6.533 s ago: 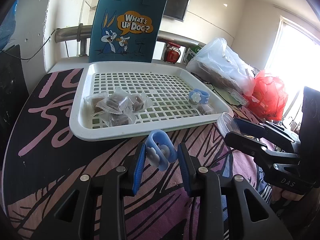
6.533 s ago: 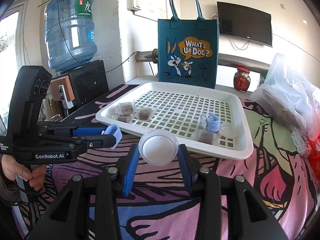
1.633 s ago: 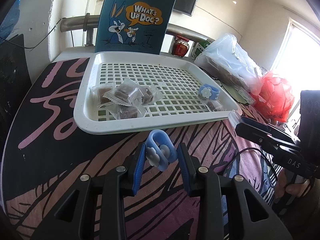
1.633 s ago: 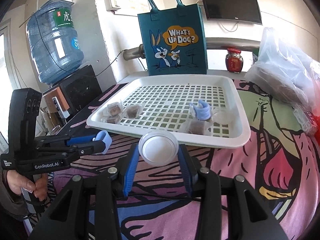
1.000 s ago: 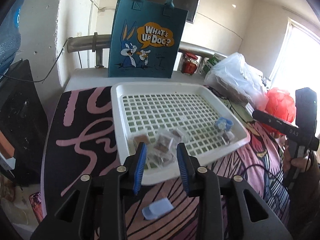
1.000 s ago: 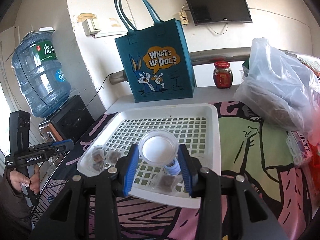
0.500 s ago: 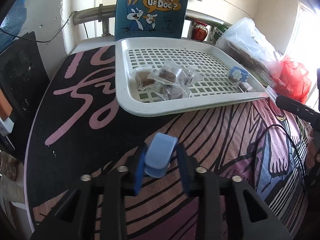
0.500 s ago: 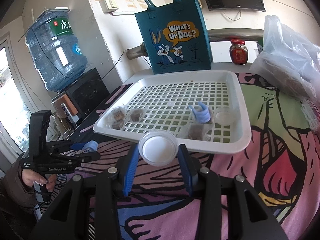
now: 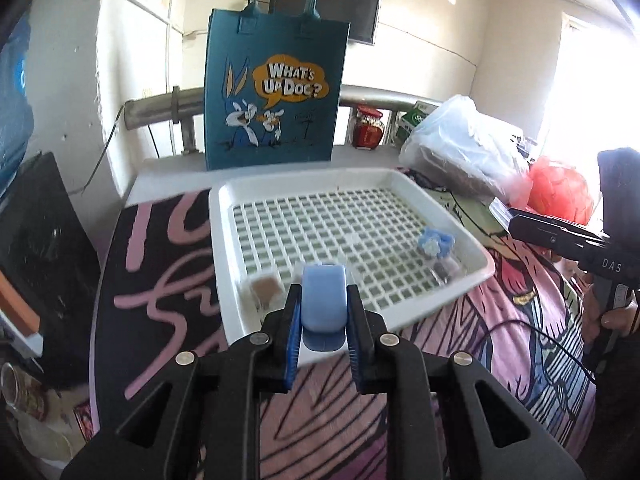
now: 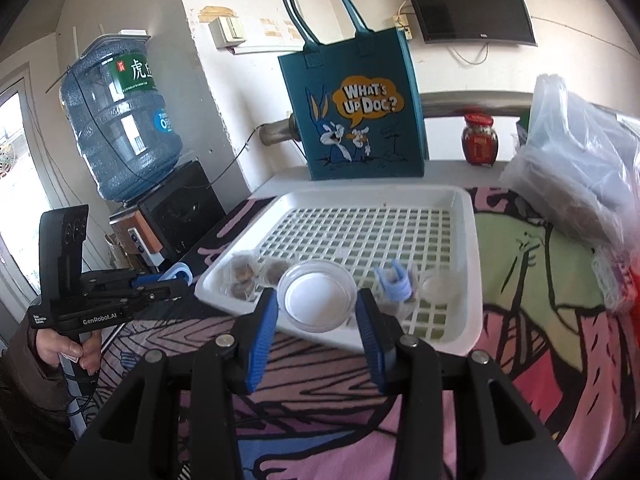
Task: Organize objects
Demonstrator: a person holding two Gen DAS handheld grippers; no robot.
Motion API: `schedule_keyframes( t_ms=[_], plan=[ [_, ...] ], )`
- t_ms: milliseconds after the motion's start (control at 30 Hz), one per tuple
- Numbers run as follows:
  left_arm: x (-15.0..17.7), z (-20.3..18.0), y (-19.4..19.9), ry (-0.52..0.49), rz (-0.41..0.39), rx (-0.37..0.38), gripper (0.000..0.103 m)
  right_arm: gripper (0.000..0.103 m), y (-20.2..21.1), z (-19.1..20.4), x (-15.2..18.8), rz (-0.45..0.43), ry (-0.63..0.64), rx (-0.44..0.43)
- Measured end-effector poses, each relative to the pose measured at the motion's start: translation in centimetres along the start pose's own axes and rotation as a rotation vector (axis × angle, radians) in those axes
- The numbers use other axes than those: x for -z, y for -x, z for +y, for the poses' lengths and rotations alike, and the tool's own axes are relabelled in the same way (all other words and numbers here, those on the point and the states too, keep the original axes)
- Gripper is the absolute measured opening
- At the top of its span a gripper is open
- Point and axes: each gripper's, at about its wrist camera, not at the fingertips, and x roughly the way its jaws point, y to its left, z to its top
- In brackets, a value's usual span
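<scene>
While left gripper (image 9: 323, 322) clamps clip (image 9: 323, 306) and right (image 10: 317, 320) clamps lid (image 10: 317, 295), set clip beside its twin (image 9: 435, 242) in tray (image 9: 228, 264).

left claw (image 9: 323, 332) clamped, right claw (image 10: 316, 320) clamped

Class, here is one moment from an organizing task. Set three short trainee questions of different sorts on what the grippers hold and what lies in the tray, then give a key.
1. True or false: the left gripper is empty.
2. What does the right gripper hold: A a jar, B a clear round lid, C a wrapped candy?
3. Fill in: a second blue clip lies in the white ____.

Key: 1 false, it grips a blue clip; 2 B; 3 tray.
</scene>
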Motion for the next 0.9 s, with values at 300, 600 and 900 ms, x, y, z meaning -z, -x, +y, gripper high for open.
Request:
schedule_keyframes(
  t_ms=[300, 600, 900],
  plan=[
    [-5.5, 1.7, -9.6, 0.080, 0.092, -0.057, 0.019, 0.039, -8.1, -4.7, -6.3, 0.124, -0.026, 0.116],
    [-3.7, 1.1, -16.0, 0.121, 0.268, -0.062, 0.034, 0.040, -16.5, -7.0, -4.7, 0.358, -0.025, 0.257],
    [-6.4, -1.6, -7.3, 0.054, 0.050, -0.044, 0.083, 0.061, -9.9, -5.7, -7.2, 0.204, -0.078, 0.189]
  ],
)
